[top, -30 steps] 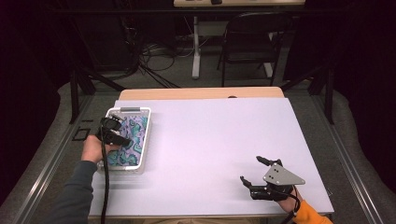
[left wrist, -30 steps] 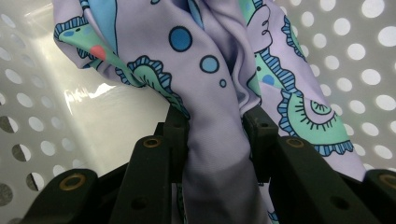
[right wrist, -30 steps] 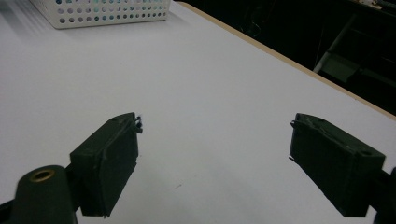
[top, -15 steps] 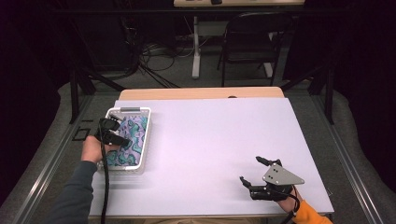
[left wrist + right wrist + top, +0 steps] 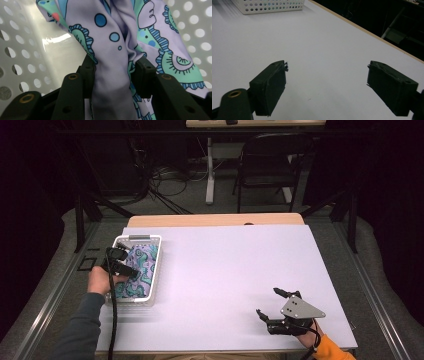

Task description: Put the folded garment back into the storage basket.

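The patterned cloth (image 5: 112, 50) lies inside the white perforated basket (image 5: 150, 270) at the left of the counter (image 5: 225, 270). Its print is lilac with teal scallops, blue dots and dark outlines. In the left gripper view a gathered fold of this cloth stands between the two black jaws. The jaws of the left gripper (image 5: 127, 270) have just been opening; the fold sits between the pads, and whether they press it at this moment cannot be told with certainty, though the cloth fills the gap from one pad to the other.

Handling judgement: the cloth looks thin, soft and light. It will drape and bunch and offers no stiff edge. It is not fragile. The weave appears smooth, so a shallow pinch may slip. A bunched fold or a hem taken deep between the pads is the better hold. The basket holes could snag a trailing corner.

The right gripper (image 5: 272, 305) rests on the near right of the counter, well apart from the basket, its jaws spread wide with nothing between them.

No brand, label or legible writing is found on the cloth, the basket or the counter.
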`<state>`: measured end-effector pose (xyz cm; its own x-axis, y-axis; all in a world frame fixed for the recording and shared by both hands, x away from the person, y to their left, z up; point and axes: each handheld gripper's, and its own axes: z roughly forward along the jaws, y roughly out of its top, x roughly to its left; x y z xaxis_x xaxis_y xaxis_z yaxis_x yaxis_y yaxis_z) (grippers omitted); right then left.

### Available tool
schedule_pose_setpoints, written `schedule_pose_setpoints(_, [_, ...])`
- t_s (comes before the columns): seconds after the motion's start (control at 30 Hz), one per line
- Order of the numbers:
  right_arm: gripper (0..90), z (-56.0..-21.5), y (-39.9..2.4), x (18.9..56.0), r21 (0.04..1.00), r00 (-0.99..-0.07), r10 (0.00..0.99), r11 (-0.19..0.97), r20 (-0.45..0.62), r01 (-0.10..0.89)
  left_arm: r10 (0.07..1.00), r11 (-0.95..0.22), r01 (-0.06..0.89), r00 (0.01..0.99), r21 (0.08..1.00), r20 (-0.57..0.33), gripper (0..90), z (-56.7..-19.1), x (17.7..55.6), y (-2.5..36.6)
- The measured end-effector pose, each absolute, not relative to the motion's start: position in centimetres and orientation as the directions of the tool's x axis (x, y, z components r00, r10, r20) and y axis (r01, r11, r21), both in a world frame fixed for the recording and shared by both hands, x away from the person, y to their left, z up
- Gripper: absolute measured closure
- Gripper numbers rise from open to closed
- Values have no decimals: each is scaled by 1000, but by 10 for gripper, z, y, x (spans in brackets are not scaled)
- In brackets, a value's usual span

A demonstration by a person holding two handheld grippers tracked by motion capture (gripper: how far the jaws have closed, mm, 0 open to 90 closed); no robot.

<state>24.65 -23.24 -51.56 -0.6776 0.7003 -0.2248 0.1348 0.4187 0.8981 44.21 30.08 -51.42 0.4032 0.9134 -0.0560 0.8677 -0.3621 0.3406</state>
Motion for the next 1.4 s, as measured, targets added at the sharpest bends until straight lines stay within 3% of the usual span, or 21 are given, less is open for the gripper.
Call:
schedule_pose_setpoints(0.23, [147,-516,-233,247,897,-680,698,421,-225,135,925,-351,869,381,348,-19,487,-510,439,301])
schedule_pose_setpoints(0.57, [147,-515,-233,247,897,-678,698,421,-228,132,925,-366,822,375,436,69,330,-481,428,302])
schedule_pose_setpoints(1.17, [147,-515,-234,247,901,-679,701,412,-218,136,895,-382,716,444,584,41,3,-445,392,297])
schedule_pose_setpoints(1.4, [146,-515,-234,247,901,-678,701,412,-220,134,873,-409,658,484,633,61,2,-439,381,281])
